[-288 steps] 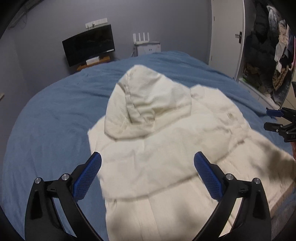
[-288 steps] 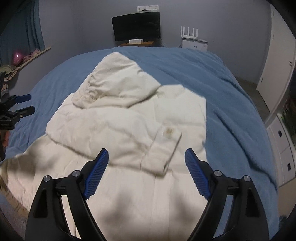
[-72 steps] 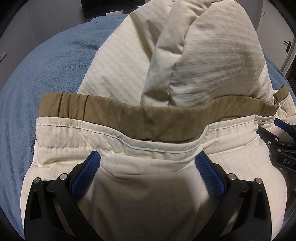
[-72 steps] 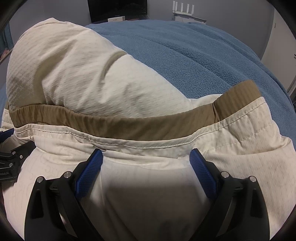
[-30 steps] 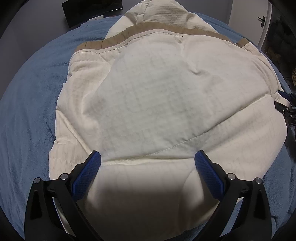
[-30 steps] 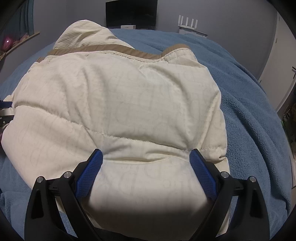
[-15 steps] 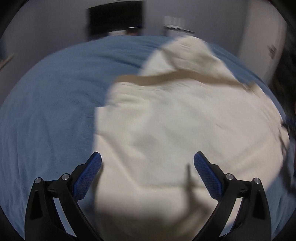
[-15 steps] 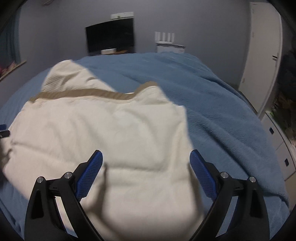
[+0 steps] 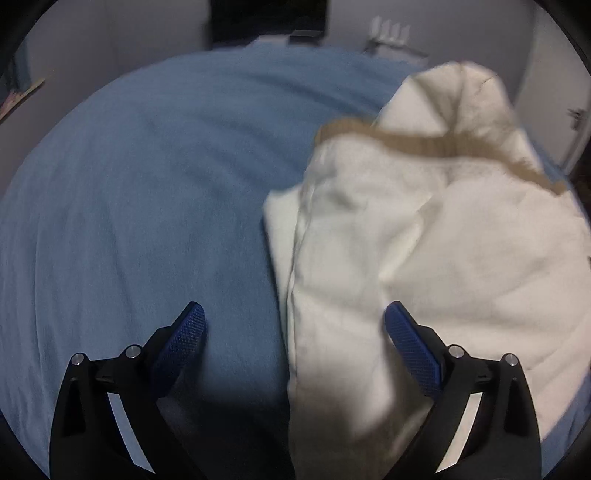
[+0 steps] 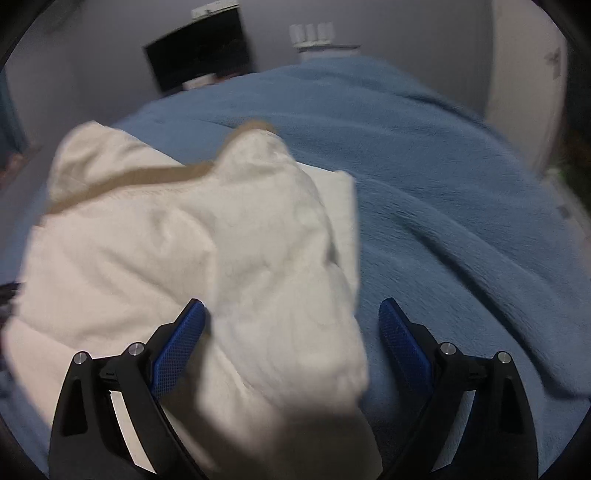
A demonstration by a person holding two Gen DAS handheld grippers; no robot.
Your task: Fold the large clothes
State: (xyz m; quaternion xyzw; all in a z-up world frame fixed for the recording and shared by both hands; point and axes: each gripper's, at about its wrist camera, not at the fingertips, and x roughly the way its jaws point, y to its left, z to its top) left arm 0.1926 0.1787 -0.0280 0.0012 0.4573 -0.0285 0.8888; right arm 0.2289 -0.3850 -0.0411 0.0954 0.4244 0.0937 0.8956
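- Cream jacket (image 9: 424, 251) lies folded in a puffy bundle on the bed, which is covered by a blue blanket (image 9: 140, 206).
- Left wrist view: bundle sits ahead and to the right of the left tool (image 9: 293, 339); its near left edge runs down between the two blue pads, and the right pad (image 9: 410, 347) is in front of the cream fabric. Left pad sits over bare blanket.
- Left tool is released, pads spread wide, gripping nothing.
- Tan band (image 9: 424, 142) of the hem runs across the far top of the bundle; a cream hood-like bulge (image 9: 461, 99) rises beyond it.
- Right wrist view: same jacket (image 10: 177, 258) lies ahead and to the left of the right tool (image 10: 291, 332); its near right corner spreads down between the pads. Left pad (image 10: 181, 343) is in front of the fabric, right pad over blanket (image 10: 443, 192).
- Right tool also released, pads wide apart, holding nothing.
- Tan band (image 10: 147, 177) crosses the far side of the bundle here too.
- Beyond the far end of the bed: dark screen (image 10: 199, 51) against a grey wall, white router (image 10: 314, 35) to its right.
- Both views are motion-blurred; fine detail of seams cannot be made out.
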